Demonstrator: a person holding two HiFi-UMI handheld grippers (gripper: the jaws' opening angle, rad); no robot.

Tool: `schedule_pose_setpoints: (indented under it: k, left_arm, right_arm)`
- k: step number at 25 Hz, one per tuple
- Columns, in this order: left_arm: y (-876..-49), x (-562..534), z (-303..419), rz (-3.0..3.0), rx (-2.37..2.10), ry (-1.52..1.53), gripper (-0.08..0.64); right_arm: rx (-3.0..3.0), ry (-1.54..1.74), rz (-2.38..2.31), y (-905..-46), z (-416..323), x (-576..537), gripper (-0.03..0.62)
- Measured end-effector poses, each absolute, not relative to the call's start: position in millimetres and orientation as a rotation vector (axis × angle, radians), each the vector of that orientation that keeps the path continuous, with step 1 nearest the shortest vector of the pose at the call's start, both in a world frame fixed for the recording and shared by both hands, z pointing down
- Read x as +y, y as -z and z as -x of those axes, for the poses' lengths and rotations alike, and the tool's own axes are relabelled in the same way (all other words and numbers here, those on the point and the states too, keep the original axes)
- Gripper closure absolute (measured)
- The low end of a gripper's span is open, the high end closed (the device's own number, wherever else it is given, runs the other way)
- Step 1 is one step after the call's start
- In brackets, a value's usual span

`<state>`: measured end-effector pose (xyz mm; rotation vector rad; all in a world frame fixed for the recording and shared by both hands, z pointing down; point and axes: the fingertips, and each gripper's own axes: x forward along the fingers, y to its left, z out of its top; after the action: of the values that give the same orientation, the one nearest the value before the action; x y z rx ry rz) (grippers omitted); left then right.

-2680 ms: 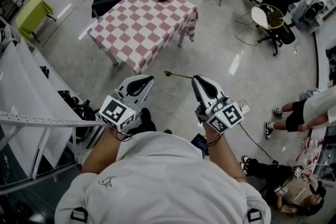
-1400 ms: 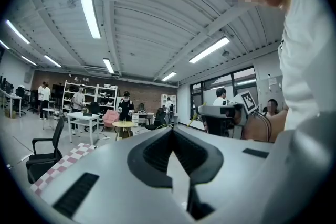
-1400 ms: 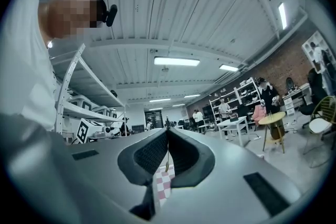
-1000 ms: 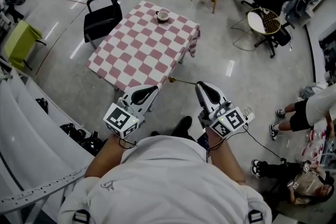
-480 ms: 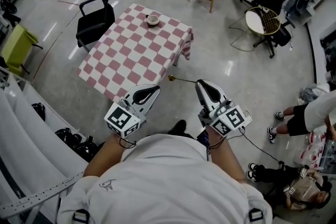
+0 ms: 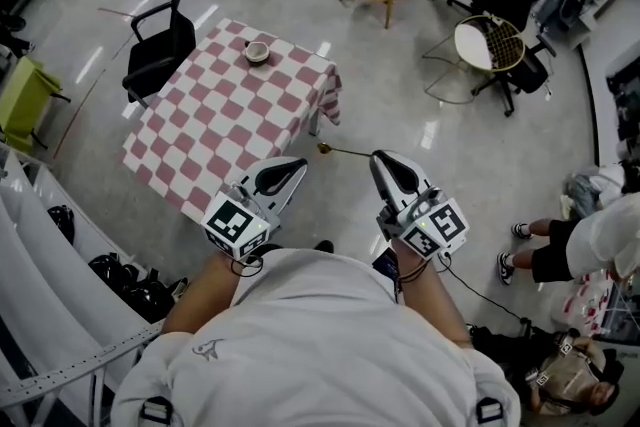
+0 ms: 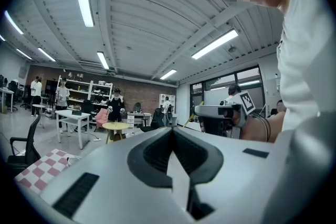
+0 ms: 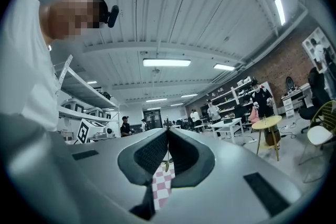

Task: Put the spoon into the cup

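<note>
A thin gold spoon point(image 6: 345, 152), bowl pointing left, is pinched in the level right gripper point(image 6: 378, 158); the left gripper point(image 6: 297, 165) has its fingers closed, empty.

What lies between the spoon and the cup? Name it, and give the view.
Head view: a strip of grey floor, then bare checked tablecloth, between the spoon in the right hand-held gripper and the cup. Nothing else.

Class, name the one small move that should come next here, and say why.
Probably carry the spoon forward-left toward the cup: the right tongs are shut on the spoon, and the cup stands far off on the checked table.
</note>
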<state>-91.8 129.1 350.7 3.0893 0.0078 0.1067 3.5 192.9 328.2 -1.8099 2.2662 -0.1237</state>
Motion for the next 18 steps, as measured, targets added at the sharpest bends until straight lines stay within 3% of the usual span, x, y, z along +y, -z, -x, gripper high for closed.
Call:
schedule_pose_setpoints:
  k: [18]
  left_arm:
    - [-373, 108, 11, -3.077, 0.039, -0.177, 0.546]
  right_arm:
    - [2.206, 0.109, 1.857, -340, -86, 183, 0.558]
